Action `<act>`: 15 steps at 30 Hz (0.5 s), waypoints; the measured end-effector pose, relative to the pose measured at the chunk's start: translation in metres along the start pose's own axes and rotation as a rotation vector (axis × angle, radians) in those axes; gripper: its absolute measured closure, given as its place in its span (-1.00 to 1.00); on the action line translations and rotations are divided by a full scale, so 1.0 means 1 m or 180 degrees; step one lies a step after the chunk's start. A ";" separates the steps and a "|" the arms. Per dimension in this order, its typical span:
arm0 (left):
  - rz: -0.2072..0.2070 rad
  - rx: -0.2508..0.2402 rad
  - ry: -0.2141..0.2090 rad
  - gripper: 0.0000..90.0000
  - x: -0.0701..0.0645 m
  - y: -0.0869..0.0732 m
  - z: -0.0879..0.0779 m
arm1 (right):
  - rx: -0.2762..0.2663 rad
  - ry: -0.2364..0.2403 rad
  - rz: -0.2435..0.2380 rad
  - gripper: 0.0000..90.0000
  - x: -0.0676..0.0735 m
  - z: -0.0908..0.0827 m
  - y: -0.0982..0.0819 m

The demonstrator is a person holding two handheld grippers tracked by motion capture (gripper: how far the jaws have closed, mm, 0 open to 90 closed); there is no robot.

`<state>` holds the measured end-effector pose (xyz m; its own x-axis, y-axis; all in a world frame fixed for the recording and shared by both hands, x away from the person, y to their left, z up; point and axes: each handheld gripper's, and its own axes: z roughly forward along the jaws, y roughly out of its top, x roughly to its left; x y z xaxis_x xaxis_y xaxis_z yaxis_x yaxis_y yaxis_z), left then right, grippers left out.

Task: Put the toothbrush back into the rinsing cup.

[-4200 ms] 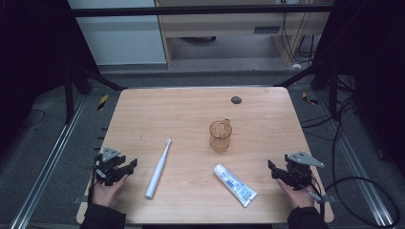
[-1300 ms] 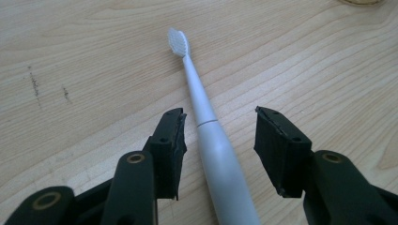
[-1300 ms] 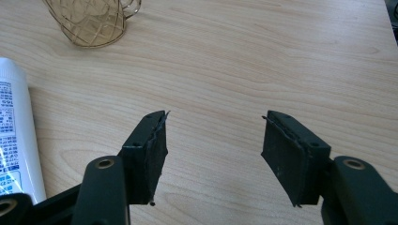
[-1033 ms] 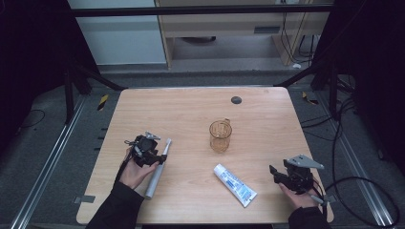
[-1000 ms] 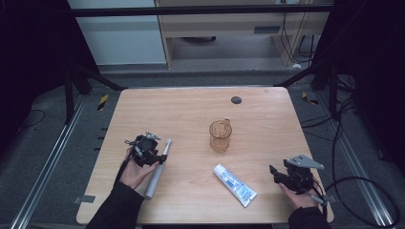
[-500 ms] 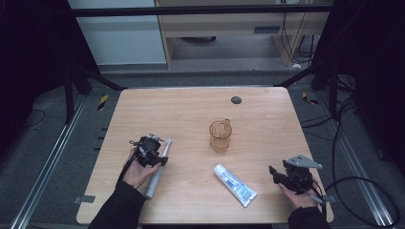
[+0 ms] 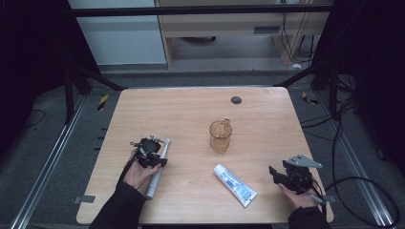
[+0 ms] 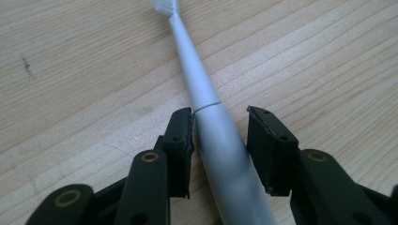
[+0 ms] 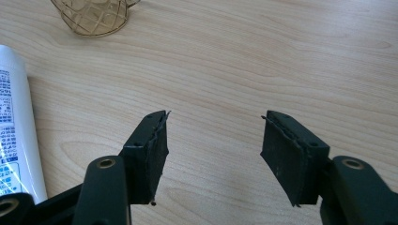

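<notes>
The electric toothbrush [image 8: 220,145] is pale grey with white bristles. The toothpaste tube [image 7: 235,184] is white with blue print. The cup [image 7: 220,136] is amber, diamond-patterned. Both grippers' jaws are black, the table [image 7: 191,109] light wood.

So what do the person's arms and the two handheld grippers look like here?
Both forearms wear dark long sleeves. The left gripper and right gripper are black, each with two flat rectangular jaws on hinged links with brass-coloured pivot rings. The right one carries a grey three-cornered plate on top, and a thin cable trails from it across the floor.
</notes>
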<state>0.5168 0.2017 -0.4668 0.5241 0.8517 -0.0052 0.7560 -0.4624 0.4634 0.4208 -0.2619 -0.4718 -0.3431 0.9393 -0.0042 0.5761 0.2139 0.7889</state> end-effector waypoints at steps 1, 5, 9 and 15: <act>-0.0018 0.0016 0.0006 0.35 -0.001 0.000 0.000 | -0.0001 -0.0001 -0.0001 -0.10 0.000 0.000 0.000; -0.0022 0.0041 0.0004 0.31 -0.001 -0.001 -0.001 | 0.0000 0.0002 -0.0011 -0.09 -0.001 0.000 0.000; -0.0011 0.0042 -0.0016 0.29 -0.002 -0.002 -0.003 | 0.0002 0.0006 -0.0010 -0.09 -0.001 0.000 0.000; 0.0008 0.0061 -0.0030 0.36 -0.006 -0.003 -0.006 | 0.0013 0.0010 -0.0006 -0.08 -0.001 0.001 0.000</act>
<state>0.5093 0.1995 -0.4633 0.5295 0.8482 -0.0124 0.7620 -0.4692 0.4465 0.4217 -0.2624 -0.4721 -0.3466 0.9380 -0.0037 0.5785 0.2168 0.7863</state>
